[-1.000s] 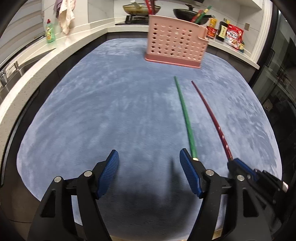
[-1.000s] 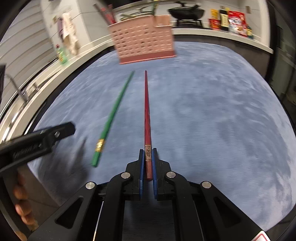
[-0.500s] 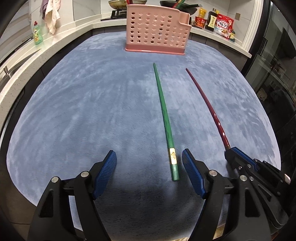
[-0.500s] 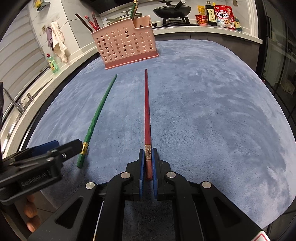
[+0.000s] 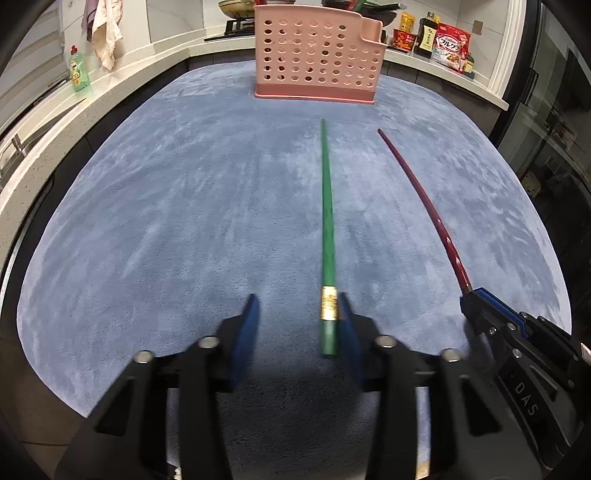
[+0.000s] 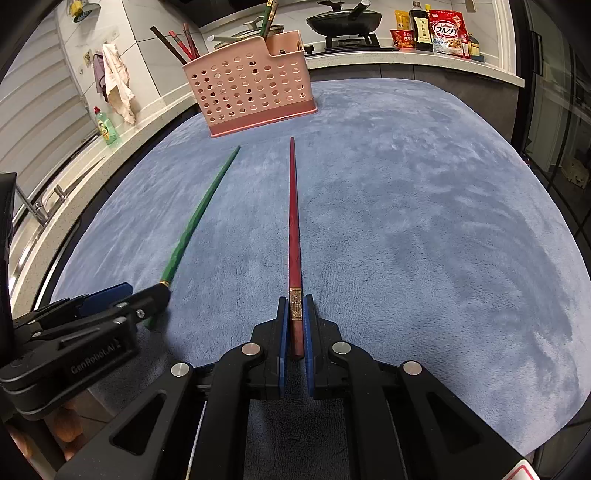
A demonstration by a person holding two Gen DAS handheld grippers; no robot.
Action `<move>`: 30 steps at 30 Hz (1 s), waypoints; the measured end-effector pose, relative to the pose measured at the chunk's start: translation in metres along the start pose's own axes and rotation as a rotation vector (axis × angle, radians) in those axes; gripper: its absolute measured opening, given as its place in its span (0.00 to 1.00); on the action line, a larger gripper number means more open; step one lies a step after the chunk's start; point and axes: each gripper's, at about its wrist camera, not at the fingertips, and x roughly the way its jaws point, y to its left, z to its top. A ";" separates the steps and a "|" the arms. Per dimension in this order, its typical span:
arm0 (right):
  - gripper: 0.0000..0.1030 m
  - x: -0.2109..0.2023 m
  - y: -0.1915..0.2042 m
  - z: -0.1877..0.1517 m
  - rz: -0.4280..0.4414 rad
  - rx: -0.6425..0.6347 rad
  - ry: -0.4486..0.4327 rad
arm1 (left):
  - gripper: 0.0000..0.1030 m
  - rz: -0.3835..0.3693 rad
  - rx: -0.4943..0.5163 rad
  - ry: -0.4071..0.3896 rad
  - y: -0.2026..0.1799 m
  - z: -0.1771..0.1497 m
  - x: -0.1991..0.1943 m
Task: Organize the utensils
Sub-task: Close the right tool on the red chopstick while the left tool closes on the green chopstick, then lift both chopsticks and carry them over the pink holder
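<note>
The counter (image 5: 177, 206) is covered by a blue-grey plush mat (image 6: 424, 221). A pink perforated utensil basket (image 5: 317, 51) stands upright at the far end of the mat. A green chopstick (image 5: 327, 221) and a red chopstick (image 6: 294, 221) extend side by side, apart, their tips toward the basket without touching it.

A blue plush mat (image 5: 184, 206) covers the table. A pale speckled counter (image 5: 122, 79) curves along the left and top of the frame, carrying a green soap bottle (image 5: 78, 71), a stove (image 6: 351, 40) with a black pan (image 6: 345, 16), and food packets (image 6: 448, 32) at upper right. A rag (image 6: 117, 86) hangs on the tiled wall (image 6: 51, 110) at upper left, and dark glass (image 5: 554, 122) fills the right edge.
</note>
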 end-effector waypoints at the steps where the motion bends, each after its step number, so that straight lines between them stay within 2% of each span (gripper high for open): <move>1: 0.07 0.000 0.000 0.000 0.000 0.000 0.000 | 0.24 -0.002 -0.002 0.000 0.001 0.000 0.000; 4: 0.07 0.000 0.000 0.000 0.000 -0.001 0.000 | 0.10 -0.021 -0.012 0.005 0.005 0.001 0.000; 17: 0.07 -0.007 0.001 0.002 0.009 0.003 -0.010 | 0.09 -0.061 -0.029 0.012 0.010 0.004 -0.011; 24: 0.07 -0.028 0.000 0.019 0.032 0.011 -0.063 | 0.08 -0.082 -0.048 -0.038 0.017 0.017 -0.034; 30: 0.07 -0.055 -0.001 0.049 0.051 0.010 -0.144 | 0.08 -0.092 -0.055 -0.108 0.023 0.038 -0.062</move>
